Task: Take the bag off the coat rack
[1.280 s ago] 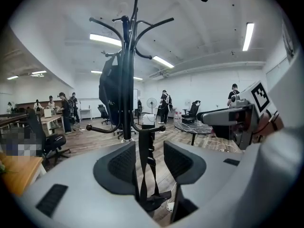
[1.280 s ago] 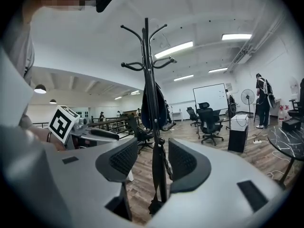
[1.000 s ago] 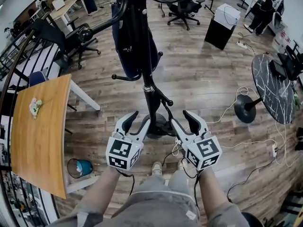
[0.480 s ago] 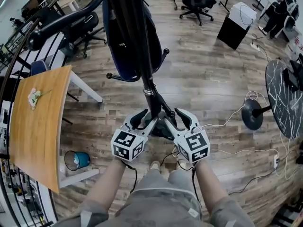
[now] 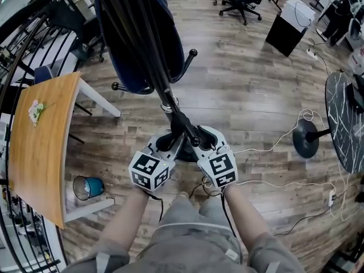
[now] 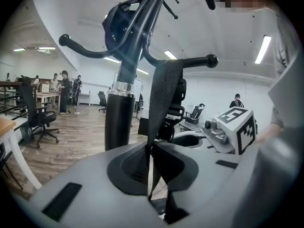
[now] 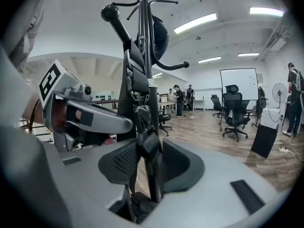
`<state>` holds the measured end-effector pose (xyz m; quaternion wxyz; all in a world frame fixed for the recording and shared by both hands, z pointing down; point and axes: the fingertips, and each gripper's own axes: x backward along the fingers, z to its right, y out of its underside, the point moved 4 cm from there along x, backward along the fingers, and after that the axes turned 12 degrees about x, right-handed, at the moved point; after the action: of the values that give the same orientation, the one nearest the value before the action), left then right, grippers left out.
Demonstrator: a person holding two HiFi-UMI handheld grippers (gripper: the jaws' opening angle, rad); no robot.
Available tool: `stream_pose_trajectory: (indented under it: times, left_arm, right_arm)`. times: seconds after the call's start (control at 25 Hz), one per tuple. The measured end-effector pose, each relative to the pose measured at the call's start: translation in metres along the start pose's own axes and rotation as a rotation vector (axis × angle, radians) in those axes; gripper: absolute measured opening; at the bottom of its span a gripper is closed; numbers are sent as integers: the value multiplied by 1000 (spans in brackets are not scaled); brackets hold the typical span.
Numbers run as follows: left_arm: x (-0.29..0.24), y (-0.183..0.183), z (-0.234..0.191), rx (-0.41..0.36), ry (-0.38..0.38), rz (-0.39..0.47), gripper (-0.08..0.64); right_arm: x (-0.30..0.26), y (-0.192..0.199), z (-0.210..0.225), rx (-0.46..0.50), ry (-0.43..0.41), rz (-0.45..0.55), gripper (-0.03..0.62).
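So, cut off: the top of the coat rack (image 5: 177, 118) and the upper part of the dark blue bag (image 5: 173, 50) are lost past the head view's top edge.
Hidden: the rack's base is mostly covered in the head view by the left gripper (image 5: 172, 143) and right gripper (image 5: 196, 140). The fingertips there are overlapped by the rack, so the grip can't be read from above.
Hard to make out: where each strap joins the bag can't be followed in either gripper view.
Bag: hung on the rack, high above both grippers, well off the floor.
Left gripper (image 6: 148, 163): jaws closing and nearly together, with a flat webbing strap (image 6: 161, 94) pinched between the pads, just beside the rack's pole (image 6: 118, 122).
Right gripper (image 7: 147, 165): jaws closing but wide apart. A buckled strap (image 7: 141, 110) is seen between them, not squeezed.
Changed from a second ago: both grippers have been brought in from either side of the pole to right against it. The left jaws were spread wide back then.
Also changed: rack and bag are seen closer now, and the wooden table (image 5: 40, 147) and blue bin (image 5: 88, 187) are placed a bit differently in frame.
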<state>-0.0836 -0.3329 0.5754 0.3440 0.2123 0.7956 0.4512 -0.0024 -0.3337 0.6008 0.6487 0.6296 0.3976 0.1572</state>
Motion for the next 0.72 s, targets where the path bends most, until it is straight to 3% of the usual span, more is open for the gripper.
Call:
stream_pose_trajectory:
  times: [0.04, 0.12, 0.2, 0.4, 0.56, 0.72]
  left_arm:
    - [-1, 1, 2, -14, 5, -11, 36]
    - [0, 2, 5, -46, 3, -35, 22]
    - [2, 1, 3, -58, -17, -58, 18]
    - [22, -12, -8, 47, -102, -76, 17]
    - [44, -27, 2, 4, -113, -80, 17]
    - [62, -48, 20, 17, -108, -62, 17]
  right_arm:
    - [-1, 1, 0, -3, 3, 5, 122]
    - [-1, 2, 3, -19, 13, 11, 83]
    - [3, 1, 8, -33, 36, 22, 77]
    - [25, -19, 16, -35, 93, 89, 55]
    - [49, -40, 22, -49, 124, 103, 52]
    - [80, -62, 24, -60, 134, 123, 52]
